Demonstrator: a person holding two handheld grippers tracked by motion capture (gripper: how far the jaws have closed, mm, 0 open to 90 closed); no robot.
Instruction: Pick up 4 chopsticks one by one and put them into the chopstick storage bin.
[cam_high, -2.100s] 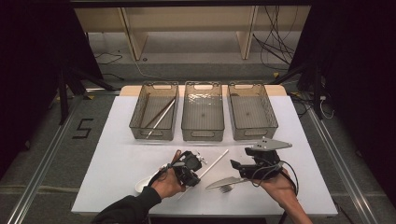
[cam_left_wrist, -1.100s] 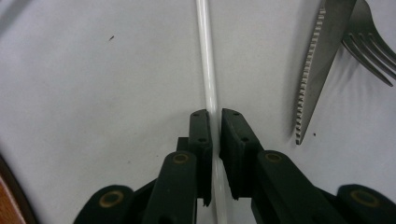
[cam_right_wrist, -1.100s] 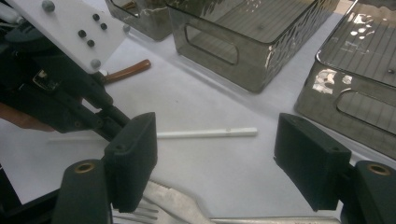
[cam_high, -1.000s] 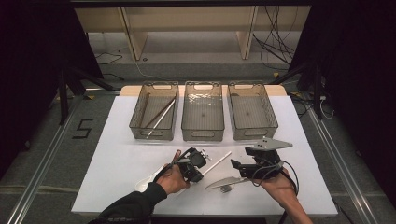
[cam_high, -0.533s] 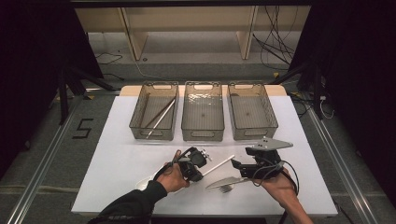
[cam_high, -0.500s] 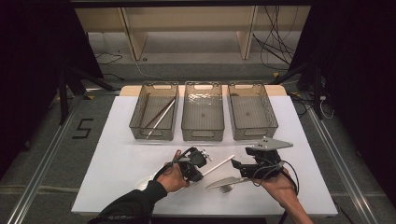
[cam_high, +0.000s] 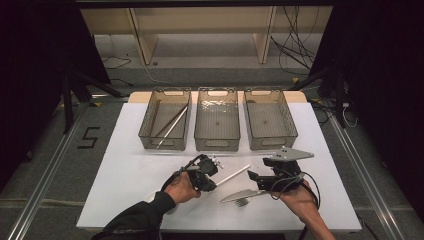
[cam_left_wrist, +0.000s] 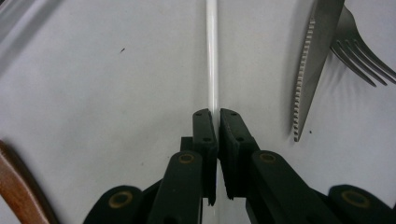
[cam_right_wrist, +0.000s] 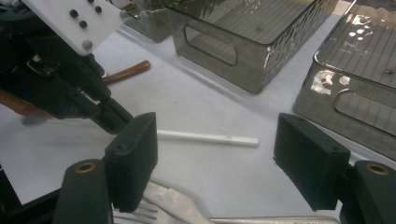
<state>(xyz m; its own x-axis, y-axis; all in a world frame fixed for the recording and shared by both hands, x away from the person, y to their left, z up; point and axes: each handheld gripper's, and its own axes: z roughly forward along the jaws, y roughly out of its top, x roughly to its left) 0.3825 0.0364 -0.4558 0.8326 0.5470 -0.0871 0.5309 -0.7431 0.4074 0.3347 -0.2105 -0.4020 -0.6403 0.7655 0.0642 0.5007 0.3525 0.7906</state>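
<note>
In the high view three grey bins sit in a row across the upper middle of the frame, and the left bin already holds two long sticks, which suggests each bin takes one kind of utensil. Below them, left of centre, the left gripper has its jaws pinched tight on the near end of a white chopstick, so the free end slants up and to the right, ready to be lifted. In the left gripper view the knife and fork lie at the upper right, just beside that stick and clear of the grip. Lower right in the high view, the right gripper waits with jaws spread wide and empty over the knife.
</note>
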